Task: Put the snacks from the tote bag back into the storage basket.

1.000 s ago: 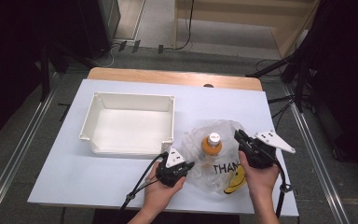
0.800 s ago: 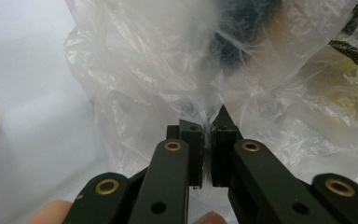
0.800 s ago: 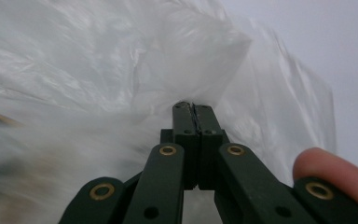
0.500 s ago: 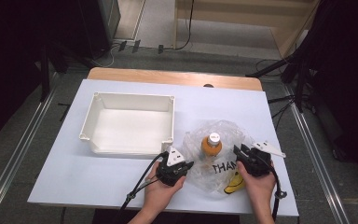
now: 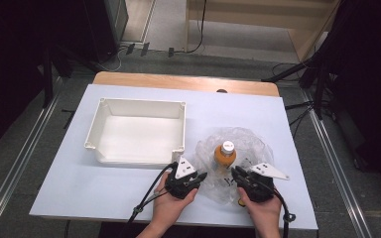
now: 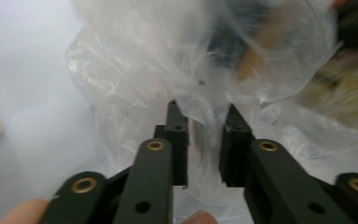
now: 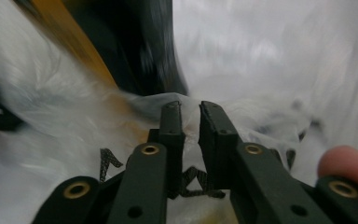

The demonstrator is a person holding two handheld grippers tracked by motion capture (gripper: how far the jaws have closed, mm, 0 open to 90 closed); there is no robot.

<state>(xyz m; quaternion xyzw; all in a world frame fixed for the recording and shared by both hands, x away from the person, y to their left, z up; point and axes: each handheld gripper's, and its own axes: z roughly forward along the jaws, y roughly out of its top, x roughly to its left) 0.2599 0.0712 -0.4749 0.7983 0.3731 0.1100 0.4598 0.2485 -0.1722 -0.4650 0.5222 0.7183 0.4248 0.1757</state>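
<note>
White tabletop [image 5: 104,198]: a crinkled clear plastic bag [image 5: 250,144] holding an orange bottle [image 5: 225,153] lies at four o'clock of the tray [image 5: 141,106]. Left gripper [image 5: 202,176], jaws just easing apart, straddles bag film; right gripper [image 5: 234,171], just narrowing, has film between nearly closed jaws.

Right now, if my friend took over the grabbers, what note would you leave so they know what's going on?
Left gripper: jaws slightly apart with a fold of the clear plastic bag between them; they have just been opening.
Right gripper: jaws close together around bag film; they have just been closing.
Things: the orange bottle stands upright inside the bag, right of the white tray, which holds nothing.
Done: both grippers are at the bag's near edge.
Left: probably spread the bag open and lift the bottle out, perhaps into the tray.
</note>
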